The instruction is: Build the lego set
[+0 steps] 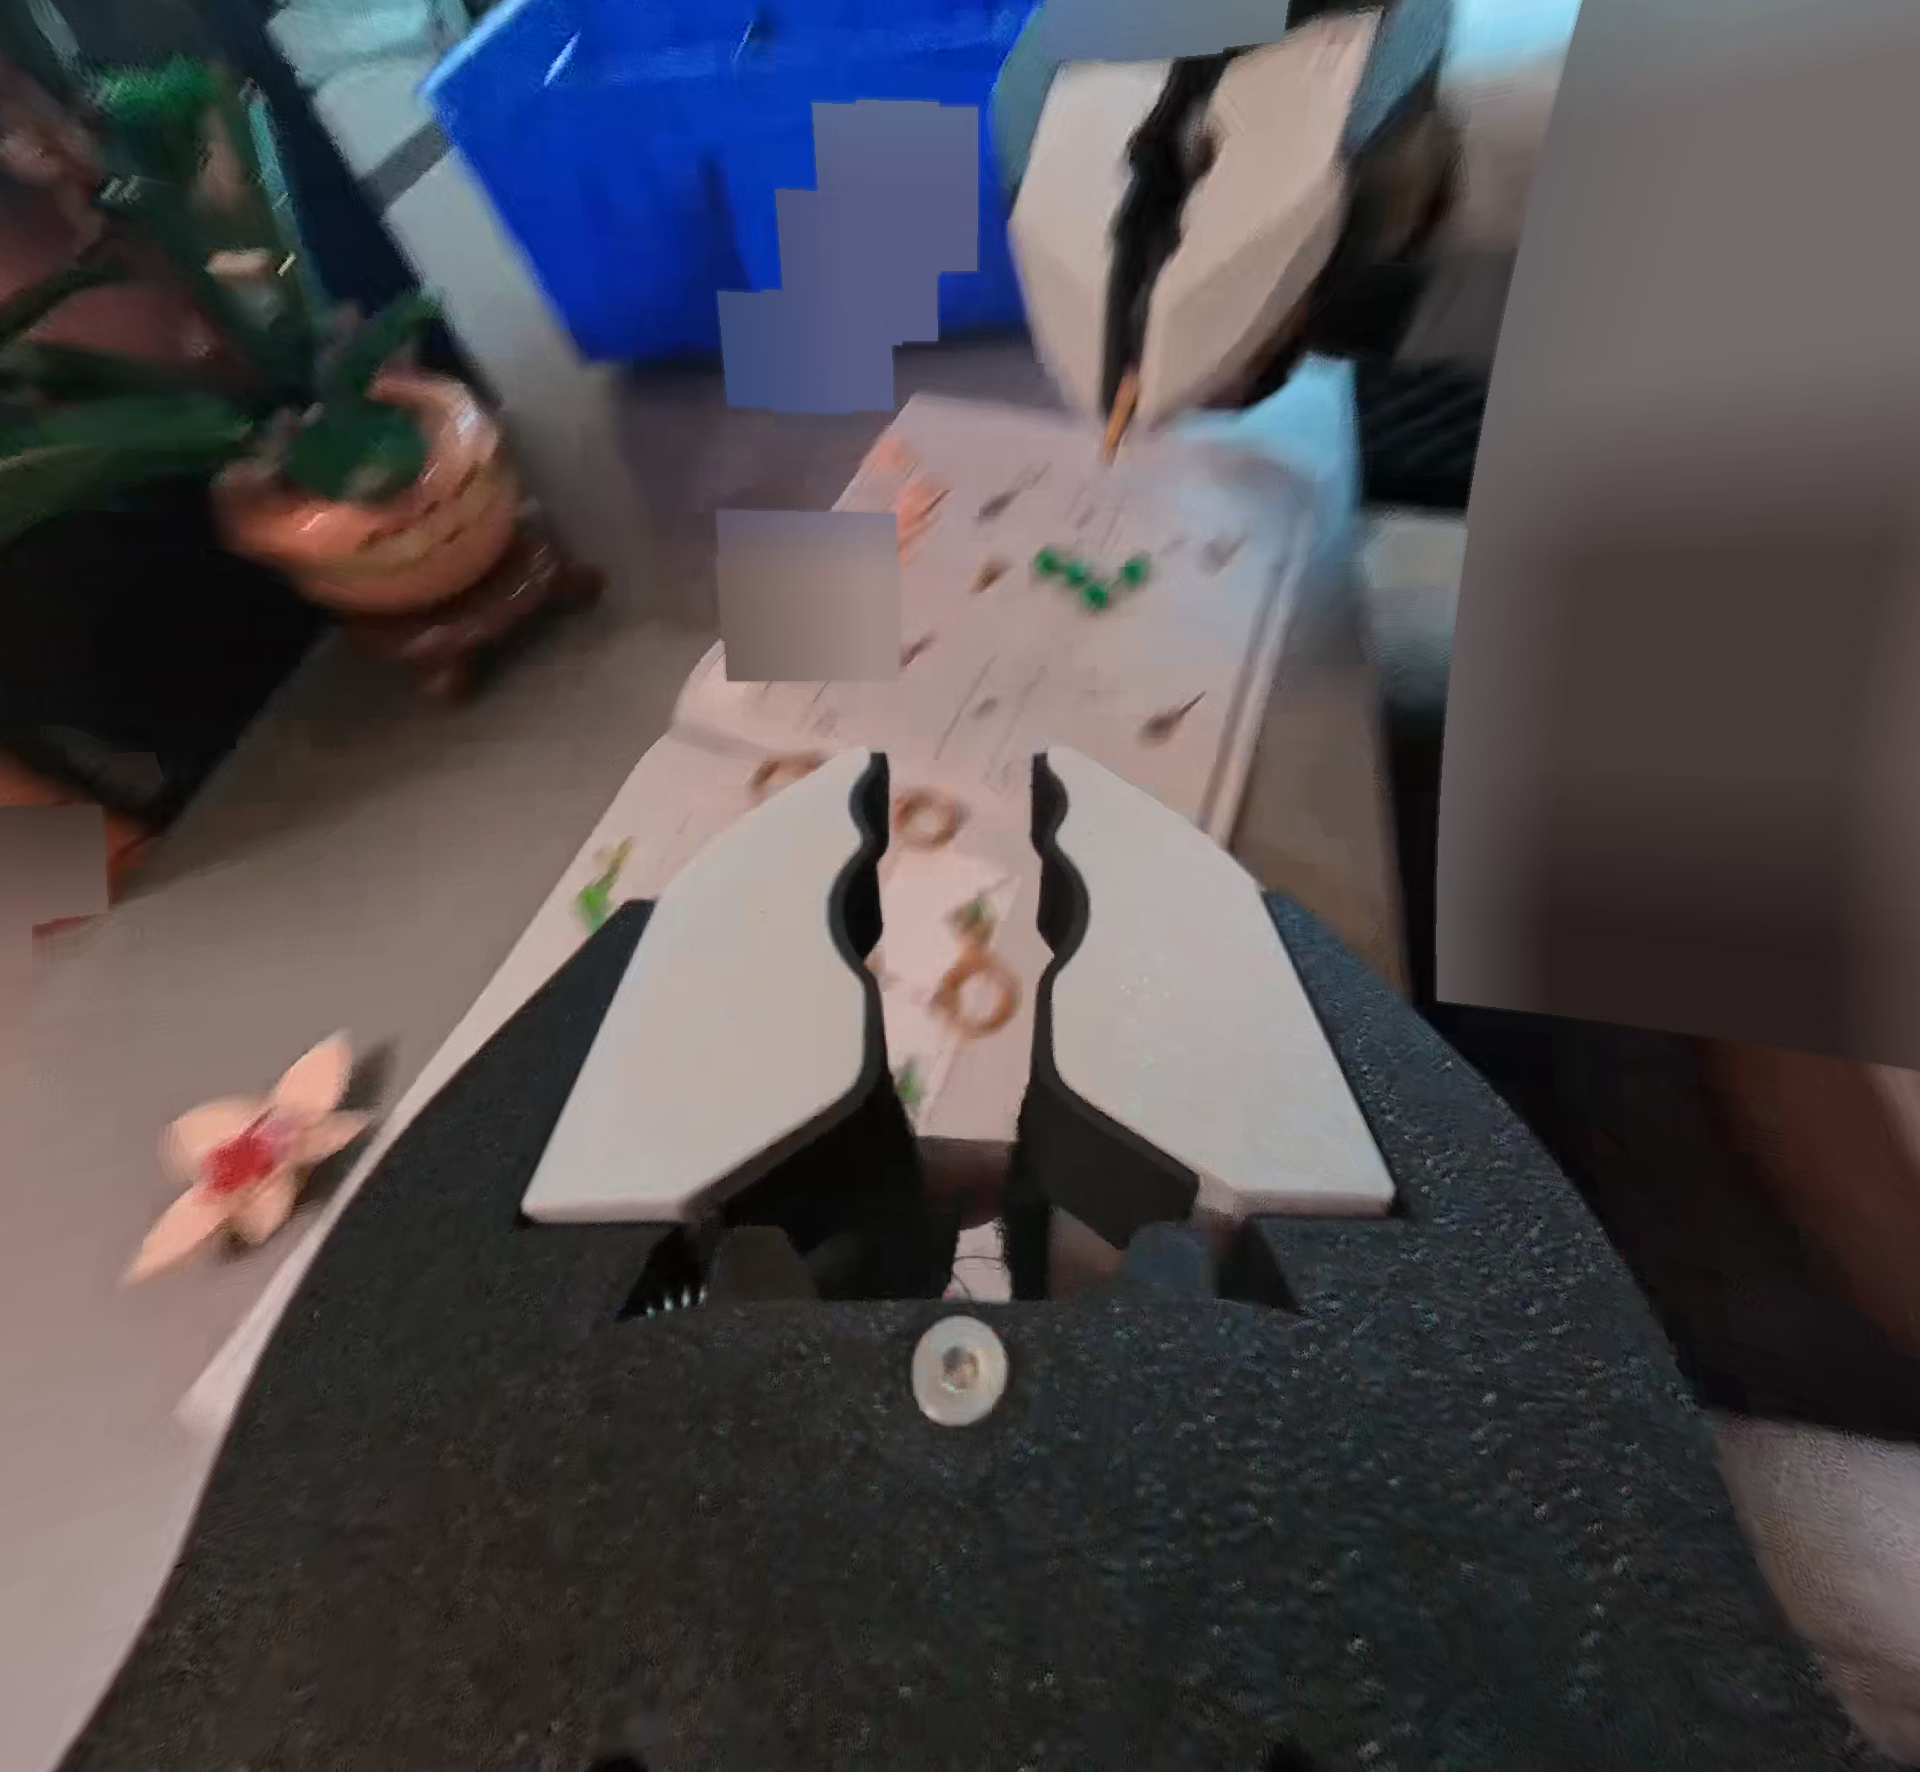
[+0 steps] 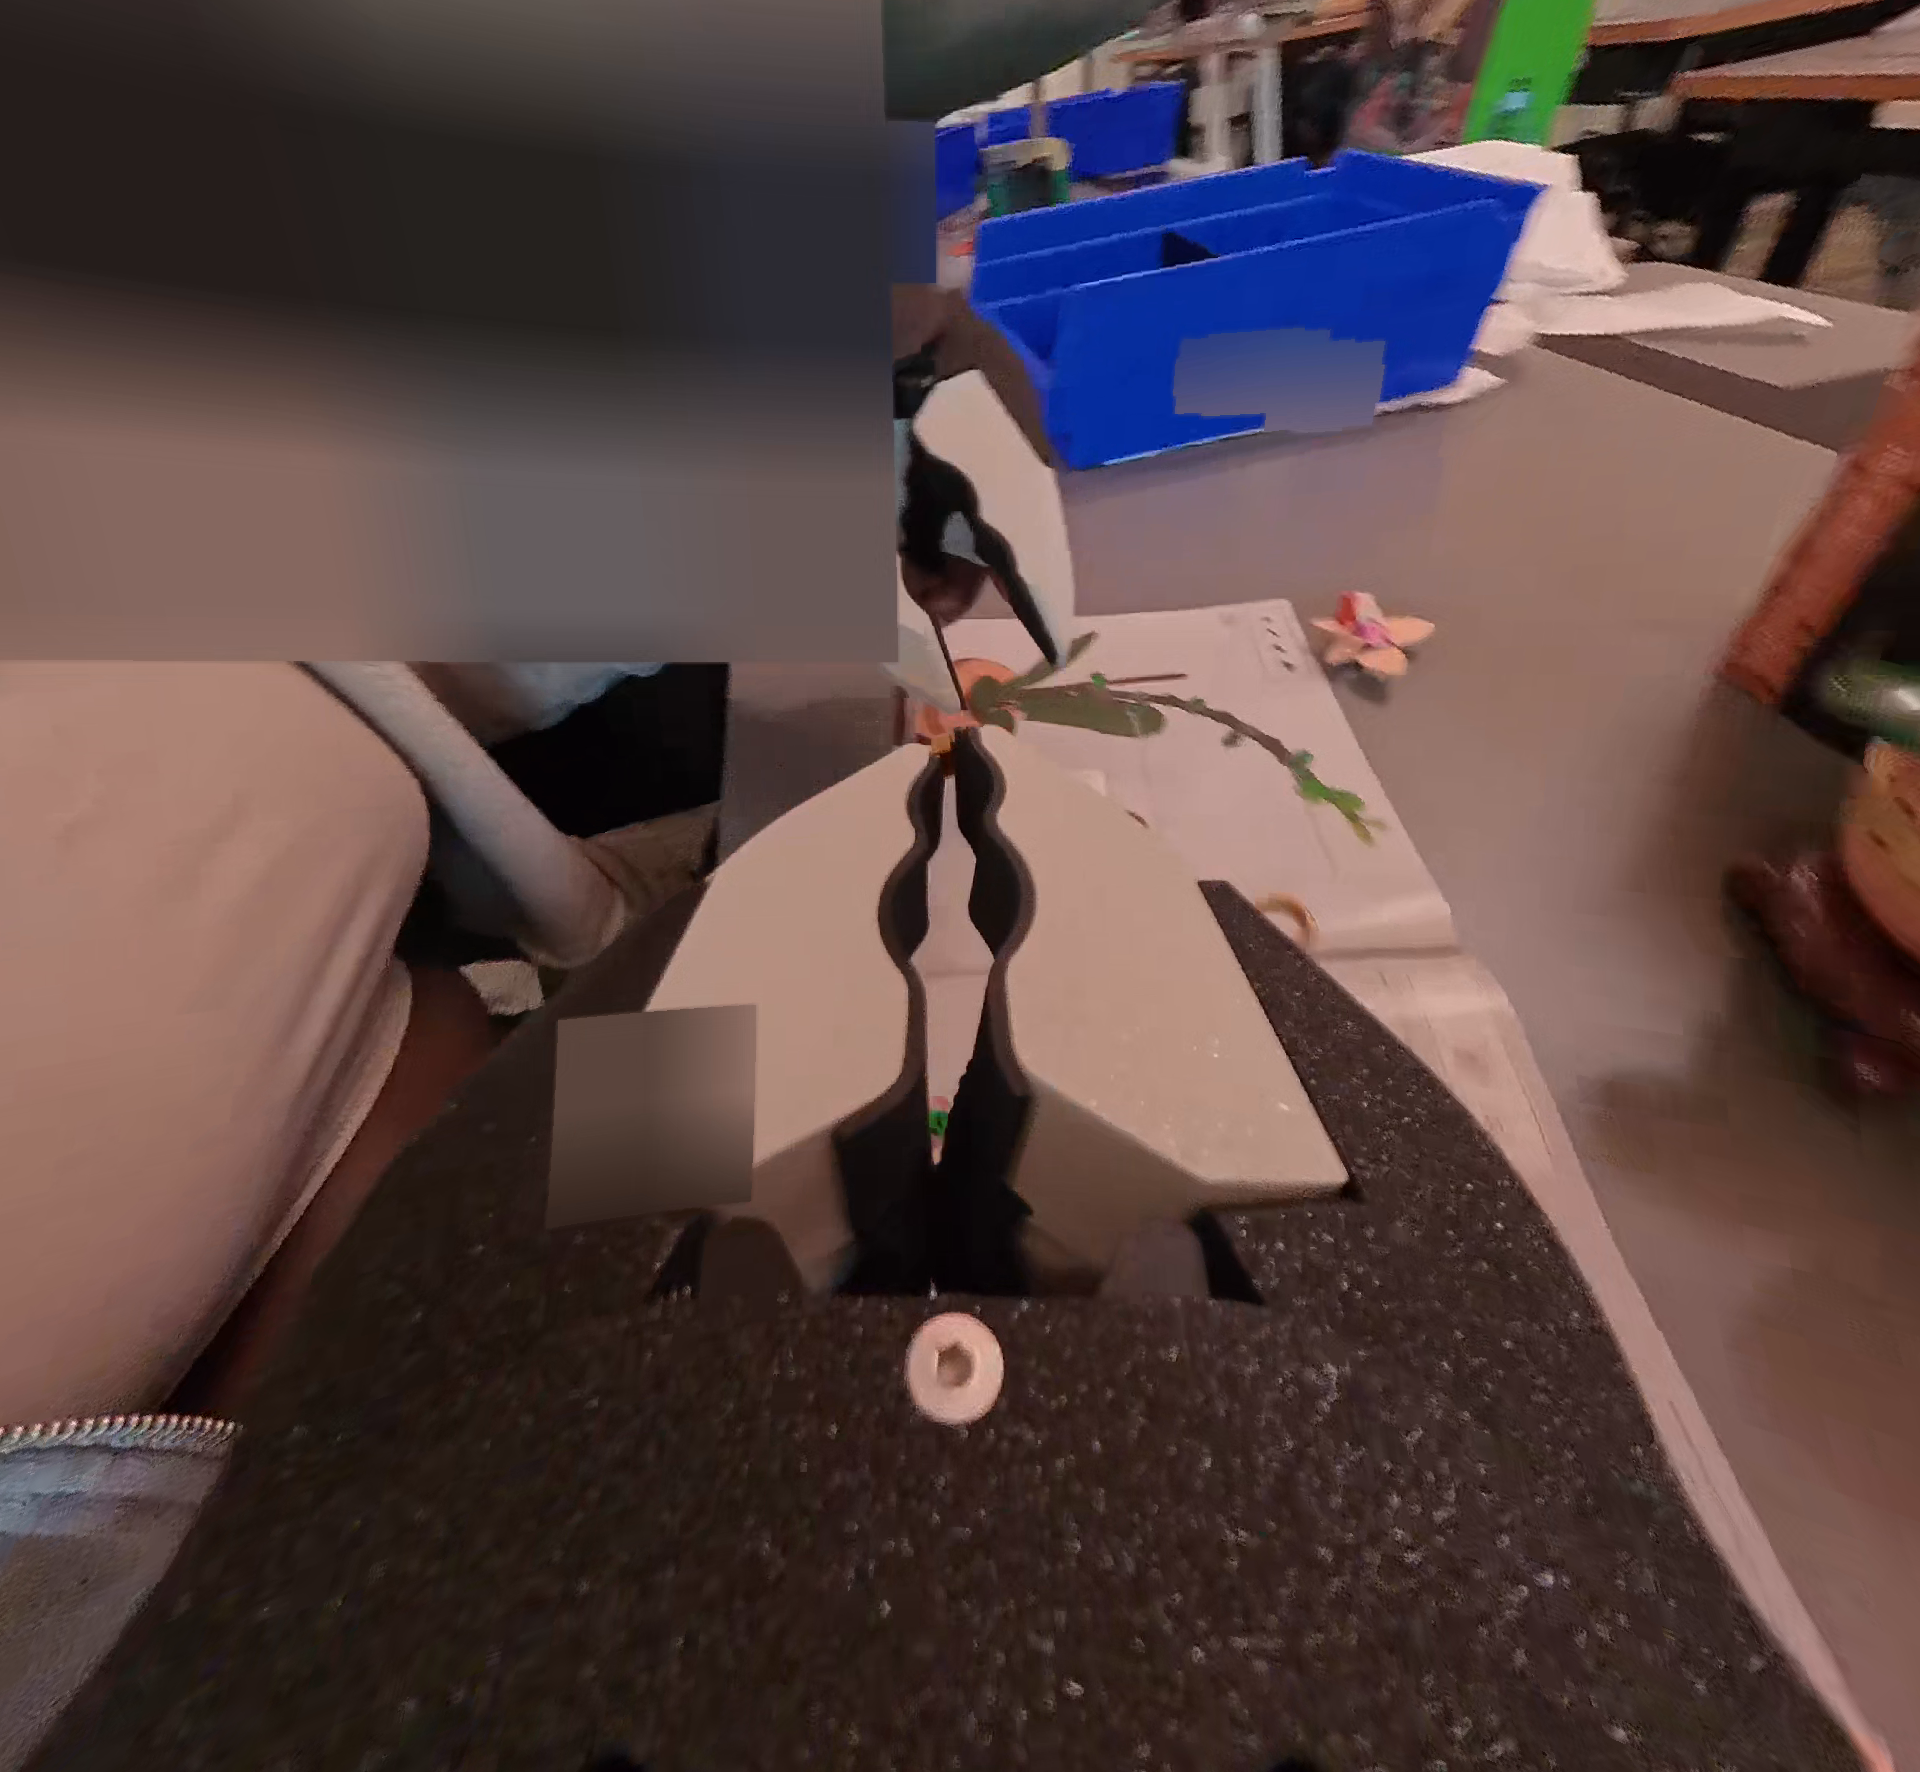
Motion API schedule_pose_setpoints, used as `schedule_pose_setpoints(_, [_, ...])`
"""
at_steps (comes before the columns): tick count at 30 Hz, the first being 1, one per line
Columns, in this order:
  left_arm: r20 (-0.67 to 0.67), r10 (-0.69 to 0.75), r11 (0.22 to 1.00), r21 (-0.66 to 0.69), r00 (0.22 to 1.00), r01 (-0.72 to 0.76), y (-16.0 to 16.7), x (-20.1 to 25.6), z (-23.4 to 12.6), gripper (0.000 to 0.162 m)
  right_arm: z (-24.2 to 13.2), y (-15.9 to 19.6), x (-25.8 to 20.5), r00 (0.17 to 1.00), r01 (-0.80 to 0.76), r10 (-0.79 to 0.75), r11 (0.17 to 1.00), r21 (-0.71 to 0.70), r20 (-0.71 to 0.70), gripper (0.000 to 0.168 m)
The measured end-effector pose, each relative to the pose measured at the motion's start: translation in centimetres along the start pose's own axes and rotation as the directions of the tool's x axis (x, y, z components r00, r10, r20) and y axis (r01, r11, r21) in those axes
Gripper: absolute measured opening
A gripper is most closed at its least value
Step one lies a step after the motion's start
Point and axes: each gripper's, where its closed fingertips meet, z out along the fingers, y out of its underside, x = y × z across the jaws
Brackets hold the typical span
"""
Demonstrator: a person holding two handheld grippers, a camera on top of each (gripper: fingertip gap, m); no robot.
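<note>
The right gripper (image 2: 951,754) pinches a tiny tan piece (image 2: 940,743); the left gripper (image 1: 956,772) gapes empty; a pink-white lego flower (image 1: 255,1163) lies on the counter (image 1: 343,849).

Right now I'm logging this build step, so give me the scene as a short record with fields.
left tool: open, nothing between its fingers, over the white sheet
right tool: shut on a small tan piece
loose parts: green pieces and tan rings on the sheet
pink flower: on the table, off the sheet
blue bin: beyond the sheet
potted plant model: built, standing on the table
</note>
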Motion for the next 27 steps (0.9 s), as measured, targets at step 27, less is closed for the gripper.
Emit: schedule_pose_setpoints(27, [-0.001,-0.09,0.902,-0.423,0.996,0.081,4.7,-0.1,7.0,0.006,-1.5,4.2,2.8,0.997,-0.029,0.023,0.997,-0.067,-0.075,0.002])
